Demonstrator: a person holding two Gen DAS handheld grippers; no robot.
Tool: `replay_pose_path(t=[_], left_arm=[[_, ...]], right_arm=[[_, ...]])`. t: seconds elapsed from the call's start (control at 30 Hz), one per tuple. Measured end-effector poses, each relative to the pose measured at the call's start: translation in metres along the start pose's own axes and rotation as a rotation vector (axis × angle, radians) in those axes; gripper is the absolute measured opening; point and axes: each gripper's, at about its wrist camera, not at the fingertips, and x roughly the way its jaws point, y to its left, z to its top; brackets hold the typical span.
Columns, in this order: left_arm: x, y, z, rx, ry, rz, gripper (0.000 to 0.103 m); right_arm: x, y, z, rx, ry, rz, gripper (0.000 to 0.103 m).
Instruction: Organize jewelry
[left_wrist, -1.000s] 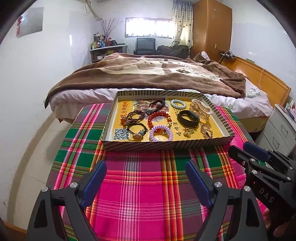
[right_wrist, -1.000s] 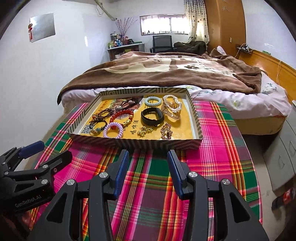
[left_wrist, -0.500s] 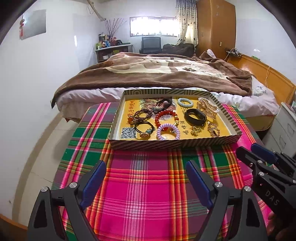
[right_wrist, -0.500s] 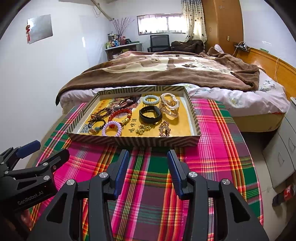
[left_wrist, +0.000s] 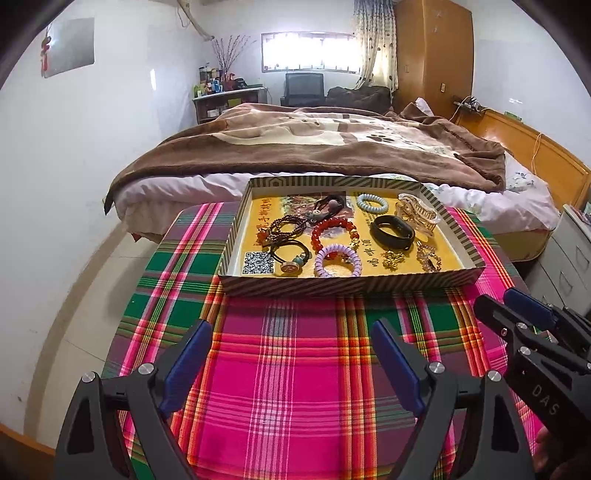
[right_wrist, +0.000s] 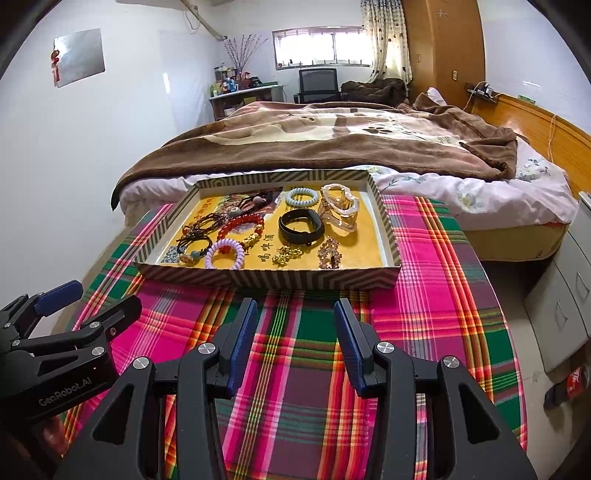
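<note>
Plaid cloth (left_wrist: 295, 369) lies bare before the striped tray (left_wrist: 347, 286); both hand-held grippers (left_wrist: 291, 354) (right_wrist: 293, 332) gape empty.

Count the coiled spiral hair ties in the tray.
2. A purple tie lies near the tray's front wall, and a pale blue tie lies near the back wall. None seem hidden.

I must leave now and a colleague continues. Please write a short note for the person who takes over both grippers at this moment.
Left gripper: open, empty, above the plaid cloth.
Right gripper: half open, empty, near the tray's front wall.
Things: all jewelry lies in the striped tray: purple coil bracelet, red bead bracelet, black band, clear hair claw.
Done: nothing picked up.
Left: all the sorting.
</note>
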Motion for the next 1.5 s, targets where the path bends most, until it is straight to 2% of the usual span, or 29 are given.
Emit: replay_pose_path(t=[1.5], left_arm=[[-0.0046, 0.0025, -0.001, -0.025, -0.002, 0.007, 0.088]], right_arm=[[-0.002, 0.0014, -0.0023, 0.006, 0.001, 0.005, 0.044]])
